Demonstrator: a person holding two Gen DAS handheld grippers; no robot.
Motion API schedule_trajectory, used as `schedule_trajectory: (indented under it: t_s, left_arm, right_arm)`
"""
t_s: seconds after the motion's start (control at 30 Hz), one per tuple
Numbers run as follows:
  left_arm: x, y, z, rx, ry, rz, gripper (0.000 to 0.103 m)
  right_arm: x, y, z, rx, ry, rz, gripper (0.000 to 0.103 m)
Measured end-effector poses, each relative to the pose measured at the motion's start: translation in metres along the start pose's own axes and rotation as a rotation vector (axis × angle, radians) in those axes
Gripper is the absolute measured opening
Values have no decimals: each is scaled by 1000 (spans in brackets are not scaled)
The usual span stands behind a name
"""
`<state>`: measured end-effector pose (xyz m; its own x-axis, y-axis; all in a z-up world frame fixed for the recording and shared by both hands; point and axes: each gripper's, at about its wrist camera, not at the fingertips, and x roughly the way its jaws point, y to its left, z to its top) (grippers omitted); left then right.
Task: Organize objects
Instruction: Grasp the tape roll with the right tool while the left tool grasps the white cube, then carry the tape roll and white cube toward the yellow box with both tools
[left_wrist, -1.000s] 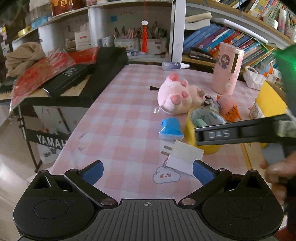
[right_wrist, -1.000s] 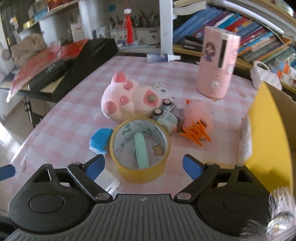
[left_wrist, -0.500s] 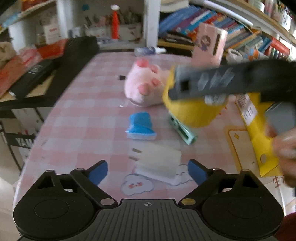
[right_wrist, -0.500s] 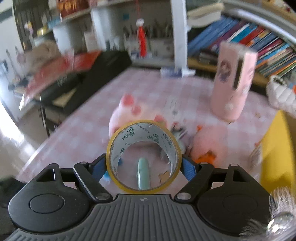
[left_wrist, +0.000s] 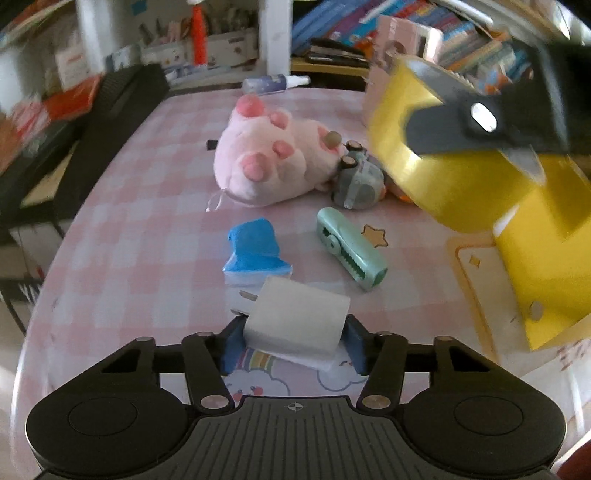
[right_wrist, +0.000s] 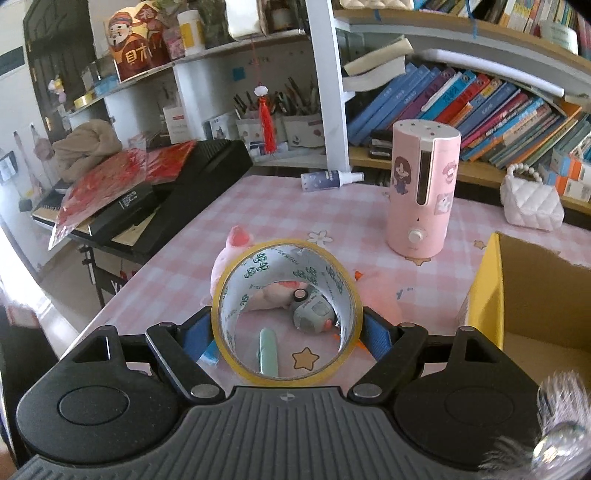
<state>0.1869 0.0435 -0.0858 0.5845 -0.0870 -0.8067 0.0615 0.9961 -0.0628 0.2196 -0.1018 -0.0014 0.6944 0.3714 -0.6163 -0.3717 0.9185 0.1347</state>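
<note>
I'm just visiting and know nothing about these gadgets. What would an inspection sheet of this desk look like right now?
Surface: pink checked tablecloth, crowded.
Job's things: tape roll lifted; white charger plug, blue packet, mint clip on the cloth; yellow box open at right.
Clutter: pink plush, pink humidifier, spray bottle.
Grippers: left gripper fingers have just been closing, now on the plug; right gripper grips the tape.
Cables: nothing seen.
Surroundings: bookshelves, keyboard.
</note>
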Motion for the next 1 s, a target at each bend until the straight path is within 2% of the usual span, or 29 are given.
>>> schedule_trajectory:
  t_s: [0.17, 0.43, 1.0]
  left_arm:
    - [-28, 11, -3, -67, -55, 3, 50]
    - [-76, 40, -16, -161, -131, 14, 50]
    - [-131, 24, -66, -58, -151, -79, 50]
  right_arm:
    - [-16, 4, -5, -13, -23, -27, 80]
    - [-39, 17, -26, -14, -11, -45, 80]
    - [-103, 44, -90, 94, 29, -149, 80]
